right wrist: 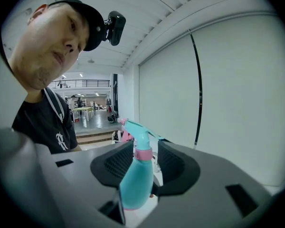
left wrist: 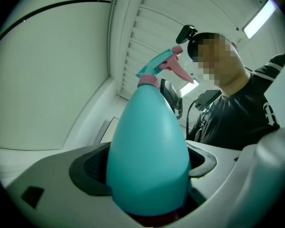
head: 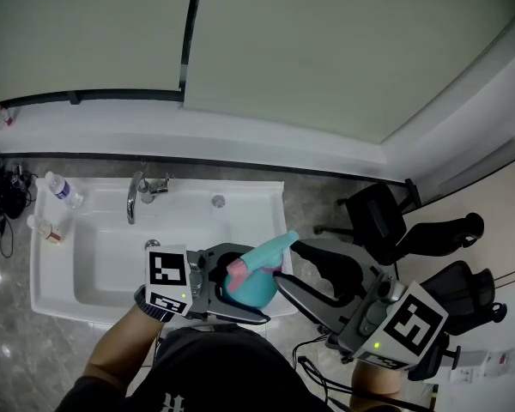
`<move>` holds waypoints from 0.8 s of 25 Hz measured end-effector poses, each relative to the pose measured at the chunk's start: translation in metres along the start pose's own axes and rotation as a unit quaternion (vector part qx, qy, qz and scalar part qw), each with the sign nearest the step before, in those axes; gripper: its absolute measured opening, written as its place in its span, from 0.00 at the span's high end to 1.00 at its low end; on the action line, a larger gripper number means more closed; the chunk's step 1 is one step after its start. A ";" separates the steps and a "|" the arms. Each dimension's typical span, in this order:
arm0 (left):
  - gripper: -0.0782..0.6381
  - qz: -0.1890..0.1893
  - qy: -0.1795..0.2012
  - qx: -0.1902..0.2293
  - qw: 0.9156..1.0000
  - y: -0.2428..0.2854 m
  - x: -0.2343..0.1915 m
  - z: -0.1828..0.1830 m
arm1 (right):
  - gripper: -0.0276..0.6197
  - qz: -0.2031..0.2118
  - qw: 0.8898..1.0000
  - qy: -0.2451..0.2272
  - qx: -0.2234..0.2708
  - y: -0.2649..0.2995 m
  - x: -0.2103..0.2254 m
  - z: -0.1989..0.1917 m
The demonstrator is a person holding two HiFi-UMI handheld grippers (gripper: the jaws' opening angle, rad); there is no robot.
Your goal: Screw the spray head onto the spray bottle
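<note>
Holding the teal egg-shaped spray bottle [left wrist: 147,156] over the white sink [head: 240,197], we pinch its body with the left gripper [head: 251,283] fingers. The right gripper [right wrist: 146,158] fingers stand spread around its pink-collared spray head [right wrist: 137,132].

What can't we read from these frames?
1. Spray bottle base: left gripper view, sunk between the left gripper's jaws.
2. Pink collar's thread seating: right gripper view, too small.
3. Small bottle's label beside the sink: head view, too small.
</note>
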State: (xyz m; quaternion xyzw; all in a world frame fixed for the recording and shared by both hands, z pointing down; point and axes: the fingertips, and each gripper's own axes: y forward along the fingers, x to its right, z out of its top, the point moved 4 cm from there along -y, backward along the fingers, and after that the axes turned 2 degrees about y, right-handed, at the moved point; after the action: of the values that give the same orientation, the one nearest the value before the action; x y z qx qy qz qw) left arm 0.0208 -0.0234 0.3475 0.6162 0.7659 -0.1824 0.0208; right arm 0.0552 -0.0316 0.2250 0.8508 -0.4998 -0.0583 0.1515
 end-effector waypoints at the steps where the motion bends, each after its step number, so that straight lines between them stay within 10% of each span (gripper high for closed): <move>1: 0.29 0.003 0.003 -0.003 1.000 -0.001 0.000 0.000 | 0.73 -0.002 1.000 -0.002 0.004 0.000 0.000 0.001; 8: 0.29 0.009 0.052 -0.066 0.996 -0.004 0.006 -0.002 | 0.73 0.079 0.995 0.037 0.054 -0.002 -0.006 -0.005; 16: 0.29 -0.077 0.017 -0.073 0.994 0.001 0.027 -0.002 | 0.73 0.290 0.949 0.014 0.126 0.005 -0.015 -0.001; 20: 0.29 -0.097 0.005 -0.086 0.992 0.000 0.031 -0.003 | 0.73 0.316 0.940 -0.028 0.125 0.016 -0.030 0.005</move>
State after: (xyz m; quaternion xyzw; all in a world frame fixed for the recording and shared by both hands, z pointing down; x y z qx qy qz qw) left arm 0.0145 0.0063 0.3425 0.5358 0.8349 -0.1143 0.0521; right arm 0.0262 -0.0140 0.2237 0.6591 -0.7504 0.0311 0.0406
